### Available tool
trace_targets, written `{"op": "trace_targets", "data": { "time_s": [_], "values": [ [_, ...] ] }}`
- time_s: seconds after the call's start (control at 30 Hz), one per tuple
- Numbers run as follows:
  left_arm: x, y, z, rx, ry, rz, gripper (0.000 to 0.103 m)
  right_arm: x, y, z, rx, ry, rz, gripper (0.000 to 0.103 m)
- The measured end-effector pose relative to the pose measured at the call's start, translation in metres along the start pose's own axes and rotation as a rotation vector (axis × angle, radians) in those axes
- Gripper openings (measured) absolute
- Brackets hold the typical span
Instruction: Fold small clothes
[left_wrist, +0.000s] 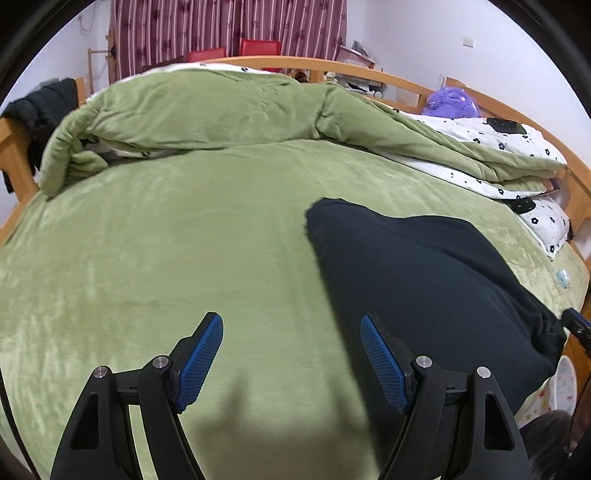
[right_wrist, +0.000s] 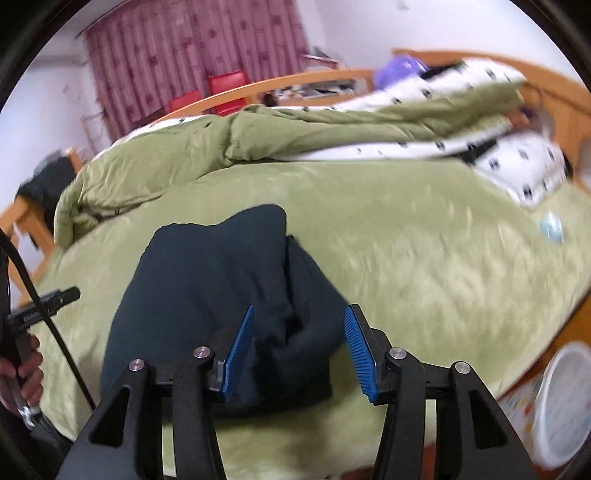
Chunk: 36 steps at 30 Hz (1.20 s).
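**Garment position relative to both grippers, mid-fold**

Dark navy soft-knit garment (right_wrist: 221, 295) lies on the green plush bedspread (left_wrist: 166, 240), already doubled into a thick bundle, near the bed's front edge. In the right wrist view one layer overlaps another along a seam-like edge running away from the camera, so the bundle's long axis appears to run from the near edge toward the rolled-back green quilt (left_wrist: 192, 107).

Right gripper (right_wrist: 299, 347): jaws parted, blue pads on either side of the near end of the bundle. Cloth lies between them, but neither pad presses on it; nothing held.

Left gripper (left_wrist: 291, 358): jaws wide apart, empty, hovering over bare bedspread. The garment lies to its right, reaching just behind the right-hand finger (left_wrist: 384, 365).

Judgement: the right gripper is the nearer, directly over the bundle's near end and aligned with its long axis. The left would have to travel sideways to reach the garment's left edge. Any next fold probably starts from the right side.

Small pale blue object (right_wrist: 552, 227) sits on the bedspread, well apart from the garment.
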<state>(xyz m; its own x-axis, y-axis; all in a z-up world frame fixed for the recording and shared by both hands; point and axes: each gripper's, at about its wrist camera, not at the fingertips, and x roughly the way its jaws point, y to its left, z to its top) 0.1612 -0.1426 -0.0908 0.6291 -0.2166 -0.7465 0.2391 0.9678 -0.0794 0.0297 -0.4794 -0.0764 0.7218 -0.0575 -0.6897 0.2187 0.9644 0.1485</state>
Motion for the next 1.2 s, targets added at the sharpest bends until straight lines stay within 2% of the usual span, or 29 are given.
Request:
{"op": "trace_targets", "data": {
  "time_s": [0.1,0.17,0.2,0.23,0.27,0.33,0.37,0.43,0.47,0.5,0.57,0.6,0.63,0.77,0.83,0.97,1.0,1.1,1.2],
  "values": [
    [0.006,-0.010,0.002,-0.008,0.011,-0.022,0.076,0.023,0.002,0.006,-0.039,0.056,0.062,0.050],
    [0.009,-0.015,0.002,-0.004,0.011,-0.024,0.076,0.045,0.008,0.005,-0.077,0.099,0.060,0.048],
    [0.010,-0.017,0.003,-0.002,0.013,-0.023,0.076,0.060,0.009,0.004,-0.089,0.131,0.047,0.043],
    [0.012,-0.018,0.003,-0.003,0.016,-0.021,0.076,0.074,0.009,0.002,-0.095,0.167,0.036,0.027],
    [0.013,-0.018,0.002,-0.005,0.020,-0.020,0.076,0.085,0.008,0.000,-0.095,0.195,0.047,0.020],
    [0.015,-0.018,0.004,-0.009,0.021,-0.025,0.076,0.082,0.006,-0.002,-0.110,0.158,0.088,0.012],
    [0.015,-0.017,0.004,-0.005,0.012,-0.041,0.076,0.064,0.004,0.002,-0.128,0.080,0.125,0.012],
    [0.012,-0.016,0.004,0.001,-0.012,-0.051,0.076,0.037,-0.010,0.007,-0.078,-0.034,0.198,0.011],
    [0.012,-0.016,0.004,0.002,-0.018,-0.046,0.076,0.031,-0.021,0.009,-0.033,-0.048,0.228,0.011],
    [0.012,-0.017,0.004,0.001,-0.020,-0.050,0.076,0.035,-0.029,0.010,-0.003,-0.020,0.220,0.011],
    [0.014,-0.019,0.005,-0.008,-0.012,-0.067,0.076,0.065,-0.032,0.003,-0.022,0.115,0.115,0.011],
    [0.015,-0.021,0.005,-0.010,-0.008,-0.071,0.076,0.085,-0.030,-0.002,-0.028,0.213,0.084,0.011],
    [0.016,-0.023,0.005,-0.010,-0.004,-0.074,0.076,0.097,-0.024,-0.003,-0.052,0.264,0.065,0.012],
    [0.021,-0.033,0.003,0.007,0.006,-0.086,0.076,0.083,-0.004,0.008,-0.197,0.166,-0.012,0.017],
    [0.026,-0.037,0.001,0.025,0.016,-0.082,0.076,0.074,-0.002,0.020,-0.220,0.109,-0.001,0.026],
    [0.036,-0.040,0.000,0.022,0.037,-0.085,0.076,0.075,-0.004,0.046,-0.185,0.084,0.064,0.043],
    [0.038,-0.039,0.000,0.017,0.040,-0.089,0.076,0.084,-0.005,0.056,-0.173,0.098,0.069,0.048],
    [0.041,-0.039,0.000,0.013,0.045,-0.104,0.076,0.120,-0.001,0.081,-0.144,0.174,0.079,0.048],
    [0.046,-0.038,-0.002,0.020,0.050,-0.119,0.076,0.155,-0.001,0.092,-0.105,0.287,0.069,0.048]
  ]
}}
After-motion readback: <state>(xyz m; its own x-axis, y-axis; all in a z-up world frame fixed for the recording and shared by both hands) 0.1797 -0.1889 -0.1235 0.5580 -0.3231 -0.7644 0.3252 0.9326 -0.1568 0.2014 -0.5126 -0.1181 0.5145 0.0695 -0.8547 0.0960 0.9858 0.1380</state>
